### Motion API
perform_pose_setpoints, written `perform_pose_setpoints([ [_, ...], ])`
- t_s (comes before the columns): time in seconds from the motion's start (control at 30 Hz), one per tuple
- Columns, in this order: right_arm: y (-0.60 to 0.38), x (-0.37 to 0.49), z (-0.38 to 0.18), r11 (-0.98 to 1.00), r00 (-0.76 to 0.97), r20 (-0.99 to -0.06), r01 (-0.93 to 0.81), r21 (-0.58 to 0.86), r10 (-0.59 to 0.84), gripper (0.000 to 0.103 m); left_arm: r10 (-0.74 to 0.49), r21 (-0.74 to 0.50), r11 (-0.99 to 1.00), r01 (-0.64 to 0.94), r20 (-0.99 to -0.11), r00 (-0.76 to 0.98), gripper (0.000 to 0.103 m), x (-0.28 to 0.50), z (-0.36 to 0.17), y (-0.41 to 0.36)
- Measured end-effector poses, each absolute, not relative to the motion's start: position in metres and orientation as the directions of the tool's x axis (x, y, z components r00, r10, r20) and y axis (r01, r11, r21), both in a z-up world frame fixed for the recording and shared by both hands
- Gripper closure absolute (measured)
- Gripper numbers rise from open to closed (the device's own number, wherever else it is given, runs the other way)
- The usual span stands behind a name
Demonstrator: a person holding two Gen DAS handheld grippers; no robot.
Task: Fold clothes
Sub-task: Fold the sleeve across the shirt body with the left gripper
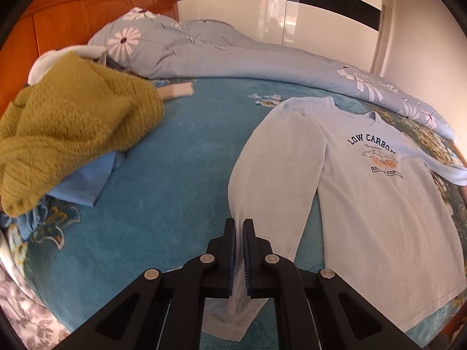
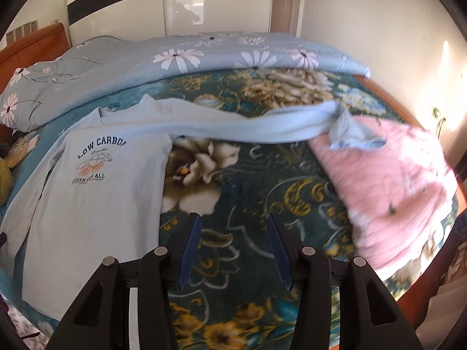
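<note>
A pale blue long-sleeved shirt (image 1: pixel 376 198) printed "LOW CARBON" lies face up on the bed. Its left sleeve (image 1: pixel 274 169) runs down beside the body, and my left gripper (image 1: pixel 238 227) is shut on that sleeve near the cuff, which hangs out below the jaws. In the right wrist view the same shirt (image 2: pixel 96 204) lies at the left. Its other sleeve (image 2: pixel 248 128) stretches out to the right, and the cuff rests on a pink quilt (image 2: pixel 391 186). My right gripper (image 2: pixel 233 224) stands open above the flowered blanket, to the right of the shirt's body, holding nothing.
A heap of clothes topped by an olive knit sweater (image 1: pixel 67 128) lies at the left of the bed. A grey-blue daisy duvet (image 1: pixel 233 55) is bunched along the far side. An orange headboard (image 1: pixel 73 14) and white wardrobe doors (image 1: pixel 277 14) stand behind. The bed's wooden edge (image 2: pixel 408 116) runs at the right.
</note>
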State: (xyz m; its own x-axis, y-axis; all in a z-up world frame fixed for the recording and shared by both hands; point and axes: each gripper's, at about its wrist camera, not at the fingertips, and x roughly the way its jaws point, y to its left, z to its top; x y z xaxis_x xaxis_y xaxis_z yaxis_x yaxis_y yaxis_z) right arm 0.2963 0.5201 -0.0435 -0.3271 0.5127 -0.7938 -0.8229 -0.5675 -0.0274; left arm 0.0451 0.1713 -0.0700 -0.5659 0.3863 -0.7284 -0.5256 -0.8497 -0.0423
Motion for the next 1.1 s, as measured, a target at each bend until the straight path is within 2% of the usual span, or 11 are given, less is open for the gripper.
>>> perform_pose_setpoints([
  [0.4,0.511,0.267,-0.078,-0.579,-0.291,-0.852,-0.815,-0.017,0.434,0.054,0.333,0.014,-0.876,-0.483,-0.707,-0.624,0.098,0.018,-0.066,0.161],
  [0.57,0.511,0.263,-0.084,-0.585,-0.285,-0.863,-0.811,-0.015,0.417,0.054,0.188,0.127,-0.924,-0.360,-0.668,-0.720,0.098,-0.030,-0.058,0.148],
  [0.87,0.511,0.285,-0.084,-0.560,-0.286,-0.862,-0.829,0.004,0.418,0.054,0.143,0.010,-0.976,-0.216,-0.722,-0.677,0.093,-0.088,-0.042,0.113],
  [0.9,0.510,0.288,-0.084,-0.561,-0.295,-0.862,-0.828,0.014,0.413,0.054,0.157,-0.001,-0.973,-0.229,-0.728,-0.668,0.093,-0.084,-0.041,0.113],
  [1.0,0.505,0.299,-0.084,-0.582,-0.336,-0.861,-0.811,0.058,0.382,0.054,0.268,-0.063,-0.940,-0.336,-0.748,-0.608,0.084,-0.047,-0.043,0.119],
  [1.07,0.498,0.304,-0.086,-0.609,-0.374,-0.862,-0.787,0.099,0.343,0.054,0.421,-0.204,-0.879,-0.431,-0.758,-0.498,0.062,-0.017,-0.050,0.122],
  [1.1,0.494,0.307,-0.087,-0.624,-0.399,-0.861,-0.771,0.129,0.314,0.054,0.492,-0.275,-0.839,-0.470,-0.753,-0.437,0.061,-0.002,-0.053,0.123],
])
